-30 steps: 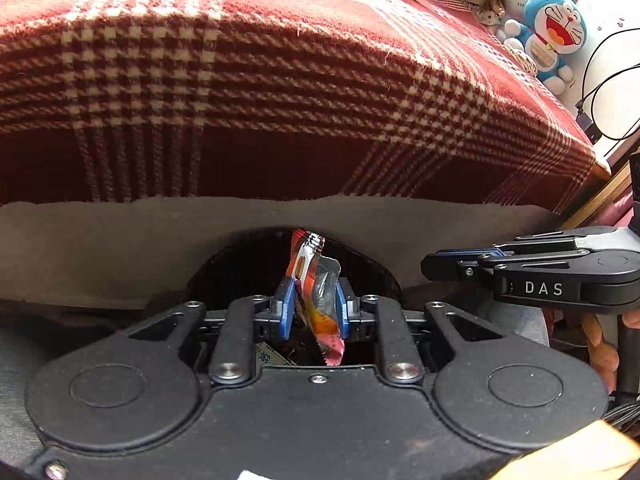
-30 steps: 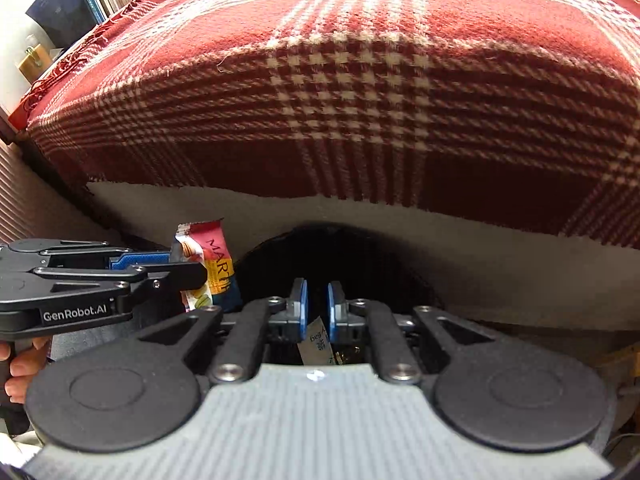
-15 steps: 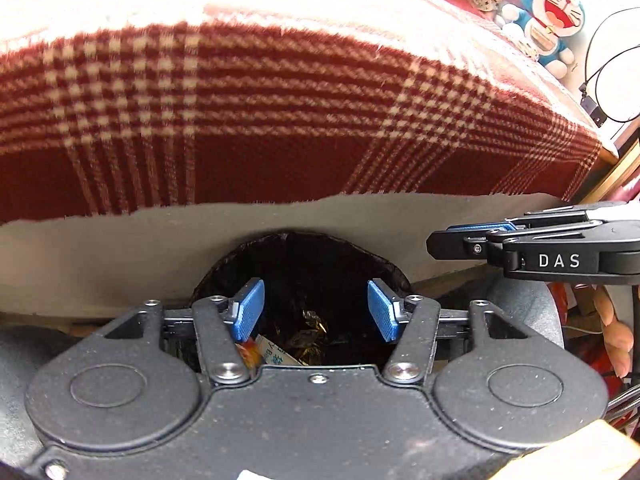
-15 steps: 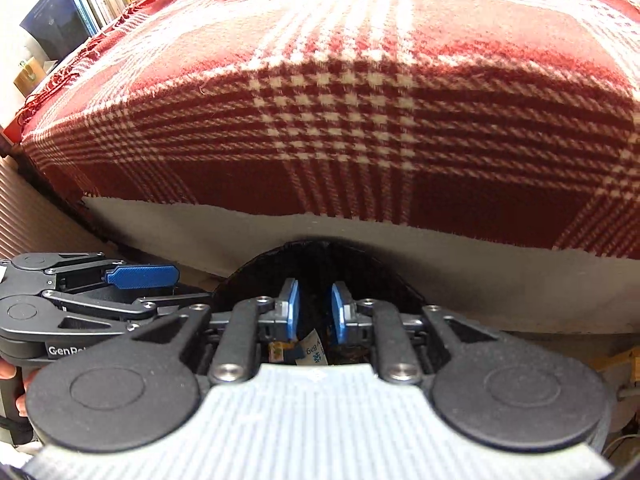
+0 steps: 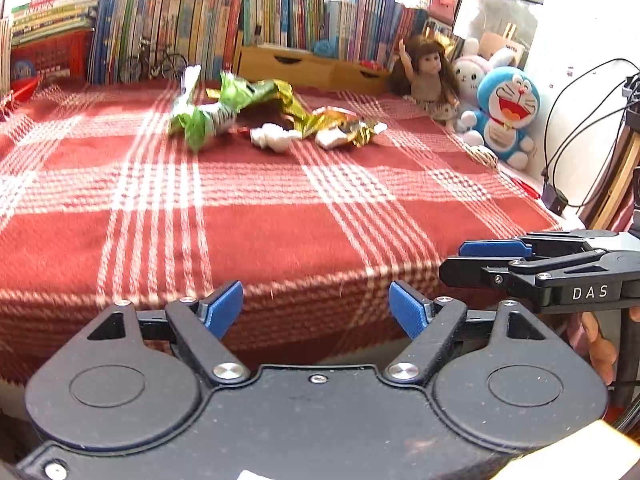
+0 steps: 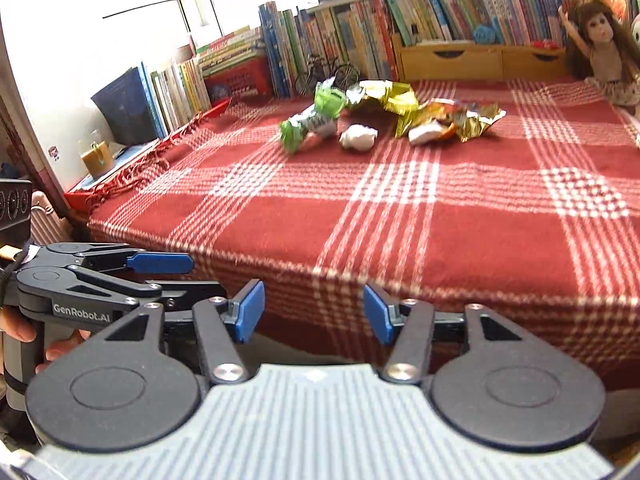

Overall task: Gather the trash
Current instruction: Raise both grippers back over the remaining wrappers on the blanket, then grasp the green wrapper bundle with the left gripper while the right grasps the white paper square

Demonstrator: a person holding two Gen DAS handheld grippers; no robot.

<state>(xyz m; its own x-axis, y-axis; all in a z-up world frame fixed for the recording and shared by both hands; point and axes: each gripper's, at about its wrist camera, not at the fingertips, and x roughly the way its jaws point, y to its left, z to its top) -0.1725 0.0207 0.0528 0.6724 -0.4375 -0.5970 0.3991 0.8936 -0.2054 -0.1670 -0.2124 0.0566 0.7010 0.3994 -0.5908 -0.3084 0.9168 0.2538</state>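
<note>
Trash (image 5: 276, 116) sits in a loose heap on the red plaid blanket (image 5: 280, 220), far side, just in front of the book row (image 5: 208, 28): crinkly green and gold foil wrappers, a wadded white tissue. Left gripper (image 5: 316, 310) and right gripper (image 6: 314, 314) hang at the blanket's near edge, blue pads spread w/ nothing between, jaws just opened, prob. free for the next pickup.
</note>
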